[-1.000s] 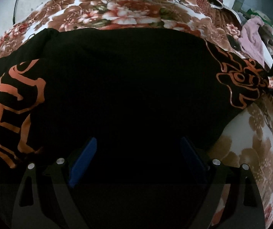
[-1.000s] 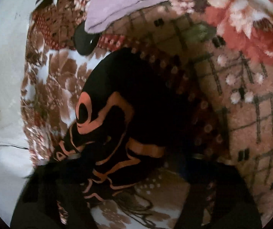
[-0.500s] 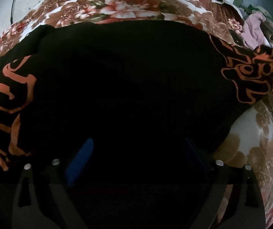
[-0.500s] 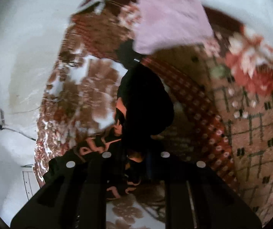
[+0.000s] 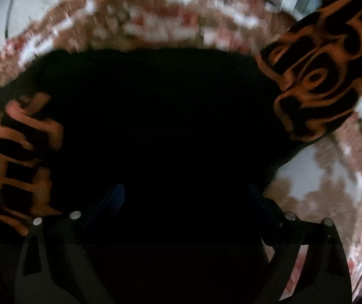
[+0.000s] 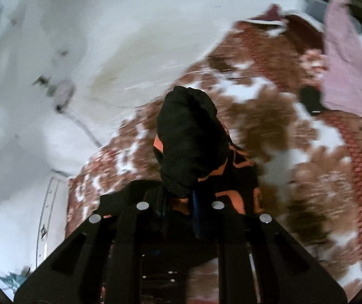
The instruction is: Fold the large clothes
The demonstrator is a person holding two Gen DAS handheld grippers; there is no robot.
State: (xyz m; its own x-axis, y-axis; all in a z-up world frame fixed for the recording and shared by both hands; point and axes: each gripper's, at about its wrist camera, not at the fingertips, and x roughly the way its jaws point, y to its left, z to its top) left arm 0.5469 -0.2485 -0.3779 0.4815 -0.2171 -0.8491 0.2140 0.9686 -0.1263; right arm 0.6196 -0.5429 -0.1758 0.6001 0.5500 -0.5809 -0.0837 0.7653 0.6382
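Sleeve pinched and lifted over the floral bed

Garment first: a black garment (image 5: 160,131) with orange print lies spread across a bed covered by a brown, red and white floral blanket (image 5: 155,25). In the left wrist view its dark body fills the middle of the frame, its long axis running side to side, with one orange-printed sleeve at the left edge and the other printed sleeve (image 5: 317,76) raised at the upper right, pointing up and away from the body.

The left hand-held gripper (image 5: 183,197) sits low over the black cloth with its jaws set wide apart; whether the blue pads (image 5: 115,195) touch the fabric cannot be told, since everything between them is dark.

The right hand-held gripper (image 6: 179,202) has its jaws drawn close together, pinching a bunched end of the same garment (image 6: 191,139). The cloth stands up from the fingers in a rounded black lump, orange print showing at its base.

A pink cloth (image 6: 343,58) lies toward the far right part of the bed, with a small dark object (image 6: 310,100) just beside it. A pale wall (image 6: 105,25) rises behind the bed. Both views are blurred.
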